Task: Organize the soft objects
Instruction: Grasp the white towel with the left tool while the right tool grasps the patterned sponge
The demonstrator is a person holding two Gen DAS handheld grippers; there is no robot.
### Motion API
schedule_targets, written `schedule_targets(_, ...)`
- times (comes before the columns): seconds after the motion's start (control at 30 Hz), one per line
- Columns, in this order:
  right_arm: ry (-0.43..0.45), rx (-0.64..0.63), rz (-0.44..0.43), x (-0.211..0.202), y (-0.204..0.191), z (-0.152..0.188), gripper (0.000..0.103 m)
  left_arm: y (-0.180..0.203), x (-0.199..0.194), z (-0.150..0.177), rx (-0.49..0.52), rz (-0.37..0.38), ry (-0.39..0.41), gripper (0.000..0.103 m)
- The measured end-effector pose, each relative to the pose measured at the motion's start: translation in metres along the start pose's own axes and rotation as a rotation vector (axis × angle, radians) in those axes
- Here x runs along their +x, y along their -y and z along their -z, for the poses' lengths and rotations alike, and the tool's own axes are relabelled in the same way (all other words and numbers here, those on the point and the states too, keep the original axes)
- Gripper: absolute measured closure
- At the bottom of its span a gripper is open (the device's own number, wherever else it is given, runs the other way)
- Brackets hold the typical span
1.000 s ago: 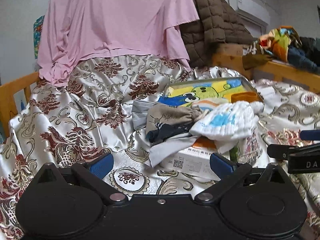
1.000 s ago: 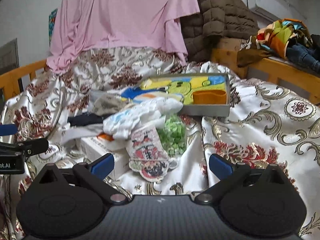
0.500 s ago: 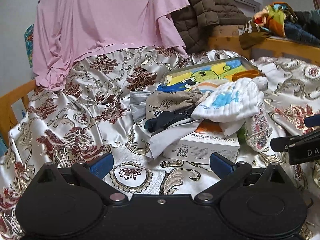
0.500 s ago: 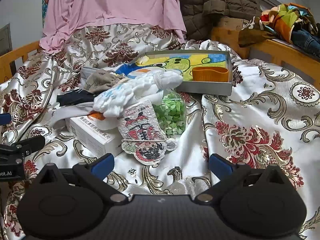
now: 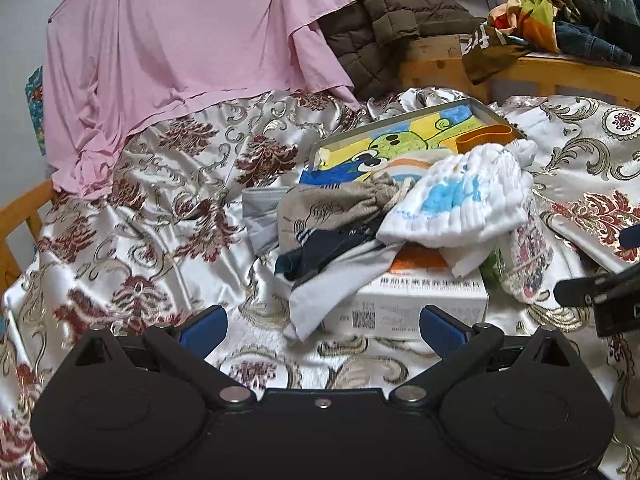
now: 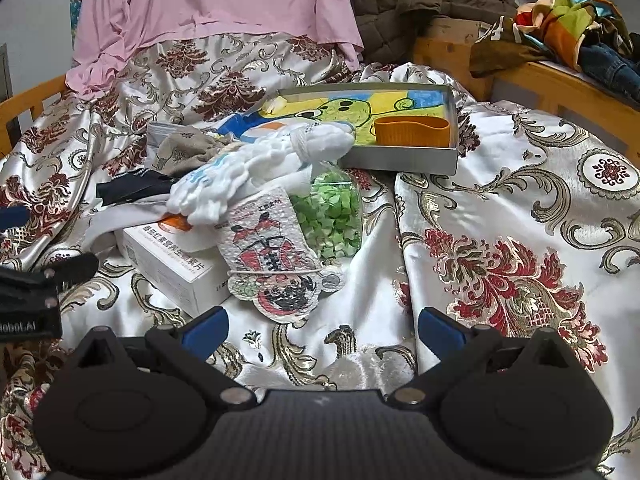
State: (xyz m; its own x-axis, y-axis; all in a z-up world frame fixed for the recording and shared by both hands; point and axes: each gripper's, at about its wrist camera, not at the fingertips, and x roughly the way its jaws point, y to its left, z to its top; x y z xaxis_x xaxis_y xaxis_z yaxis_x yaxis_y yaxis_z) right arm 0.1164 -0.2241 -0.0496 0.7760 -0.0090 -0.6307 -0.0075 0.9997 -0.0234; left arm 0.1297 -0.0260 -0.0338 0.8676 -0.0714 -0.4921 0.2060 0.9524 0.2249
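A heap of soft things lies on the patterned satin bedspread (image 5: 160, 216): a white quilted cloth with blue print (image 5: 460, 196) (image 6: 256, 168), a beige drawstring pouch (image 5: 336, 208) (image 6: 188, 148), a dark navy garment (image 5: 320, 252) (image 6: 128, 188) and a pale grey cloth (image 5: 332, 288). They rest on a white carton (image 5: 404, 304) (image 6: 168, 256). A printed pouch (image 6: 276, 256) and a bag of green pieces (image 6: 328, 216) lie beside it. My left gripper (image 5: 324, 326) is open, just short of the carton. My right gripper (image 6: 324, 326) is open over bare bedspread, below the printed pouch.
A shallow grey box (image 6: 400, 160) with a cartoon picture holds an orange band (image 6: 412, 130). A pink sheet (image 5: 180, 48) and brown quilted jacket (image 5: 392, 20) hang behind. Wooden bed rails (image 6: 560, 84) carry more clothes at the right.
Both grippers have moved forward toward the heap and tipped downward; the pile looks larger and nearer. Nothing was picked up, and both stay open.
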Motion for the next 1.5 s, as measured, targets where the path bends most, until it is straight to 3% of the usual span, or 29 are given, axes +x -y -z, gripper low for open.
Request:
schedule_targets(0.3, 0.004, -0.166, -0.013, 0.013, -0.006, -0.01, 0.0, 0.012, 0.019, -0.02, 0.194, 0.016, 0.05, 0.001)
schedule_targets(0.43, 0.028, -0.272, -0.028, 0.019, -0.009, -0.012, 0.0, 0.022, 0.027, -0.028, 0.278, 0.06, 0.077, 0.002)
schedule_targets(0.73, 0.036, -0.418, -0.15, 0.037, -0.014, -0.012, 0.001, 0.042, 0.042, -0.032, 0.481, 0.177, 0.114, 0.006)
schedule_targets(0.93, 0.045, -0.505, -0.16, 0.05, -0.022, -0.007, 0.014, 0.051, 0.051, -0.037, 0.561, 0.213, 0.158, 0.01)
schedule_targets(1.13, 0.042, -0.484, -0.17, 0.056, -0.018, -0.009, 0.028, 0.06, 0.06, -0.04, 0.601, 0.271, 0.177, 0.013)
schedule_targets(1.17, 0.039, -0.488, -0.174, 0.056, -0.019, -0.009, 0.034, 0.062, 0.061, -0.041, 0.605, 0.275, 0.18, 0.014)
schedule_targets(1.37, 0.032, -0.518, -0.167, 0.056, -0.022, -0.008, 0.043, 0.069, 0.071, -0.045, 0.63, 0.289, 0.192, 0.03)
schedule_targets(1.5, 0.014, -0.497, -0.17, 0.056, -0.018, -0.011, 0.044, 0.069, 0.073, -0.049, 0.628, 0.296, 0.187, 0.056)
